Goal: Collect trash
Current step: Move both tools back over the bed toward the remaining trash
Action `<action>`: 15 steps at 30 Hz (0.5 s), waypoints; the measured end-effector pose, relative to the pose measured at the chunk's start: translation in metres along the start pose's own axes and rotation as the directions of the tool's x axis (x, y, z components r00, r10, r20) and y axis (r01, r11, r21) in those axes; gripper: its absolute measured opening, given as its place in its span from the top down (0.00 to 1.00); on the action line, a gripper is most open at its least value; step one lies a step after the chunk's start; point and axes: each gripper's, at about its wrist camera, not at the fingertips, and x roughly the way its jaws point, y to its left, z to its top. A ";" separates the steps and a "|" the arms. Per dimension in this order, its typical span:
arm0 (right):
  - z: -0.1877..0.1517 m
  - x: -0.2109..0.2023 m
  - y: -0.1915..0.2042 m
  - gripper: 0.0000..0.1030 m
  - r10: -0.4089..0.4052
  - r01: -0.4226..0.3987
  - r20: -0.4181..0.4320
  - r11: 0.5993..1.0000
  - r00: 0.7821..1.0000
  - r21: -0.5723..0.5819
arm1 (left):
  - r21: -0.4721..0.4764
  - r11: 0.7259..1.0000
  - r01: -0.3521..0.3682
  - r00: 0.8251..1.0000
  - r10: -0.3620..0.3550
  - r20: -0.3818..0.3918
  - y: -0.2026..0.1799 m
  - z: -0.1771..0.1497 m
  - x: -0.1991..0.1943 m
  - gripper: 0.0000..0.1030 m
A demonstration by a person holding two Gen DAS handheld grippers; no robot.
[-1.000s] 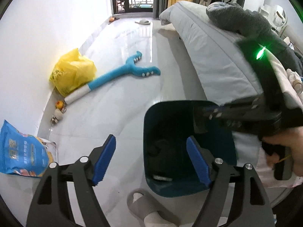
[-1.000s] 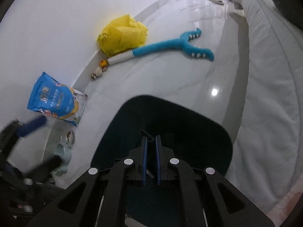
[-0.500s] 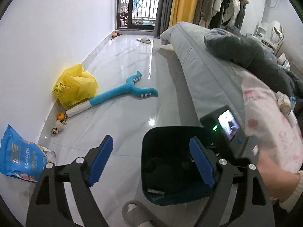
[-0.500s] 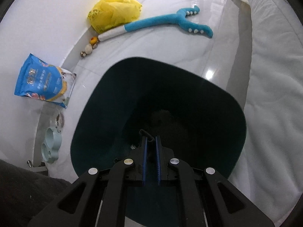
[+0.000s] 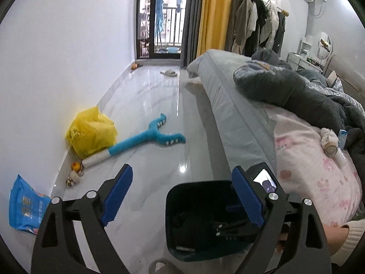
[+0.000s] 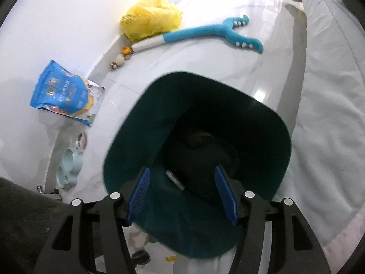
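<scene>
Right wrist view looks straight down into the dark teal bin, which stands on the floor just beside the bed, mouth pointing up, long axis vertical. My right tongs are spread apart over the opening, holding nothing, with dark trash lying at the bottom, so I judge the drop done. To finish well, I should lift straight up along the bin's axis and avoid clipping the rim. My left tongs are also spread and empty, held beside the bin. A yellow bag and a blue pouch lie near the wall, well apart from it.
</scene>
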 end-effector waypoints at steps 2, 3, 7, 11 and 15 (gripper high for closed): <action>-0.001 -0.013 0.002 0.42 0.009 -0.008 0.030 1.000 1.000 -0.011 | 0.008 1.000 0.001 1.000 -0.002 0.013 -0.007 0.004 -0.002 0.12; -0.001 -0.022 0.001 0.42 0.011 -0.010 0.051 1.000 0.999 -0.017 | 0.009 1.000 0.004 1.000 -0.004 0.017 -0.010 0.006 -0.003 0.12; -0.005 -0.057 -0.006 0.42 0.014 -0.011 0.138 1.000 0.990 -0.023 | 0.010 0.999 0.032 0.999 -0.033 0.042 -0.026 0.016 -0.007 0.11; -0.011 -0.094 -0.023 0.38 -0.003 0.006 0.231 1.000 0.973 -0.010 | 0.020 0.998 0.055 0.996 -0.056 0.065 -0.045 0.024 -0.009 0.10; -0.022 -0.128 -0.042 0.35 -0.042 0.042 0.315 0.999 0.948 0.006 | 0.037 0.996 0.087 0.992 -0.090 0.089 -0.070 0.031 -0.011 0.09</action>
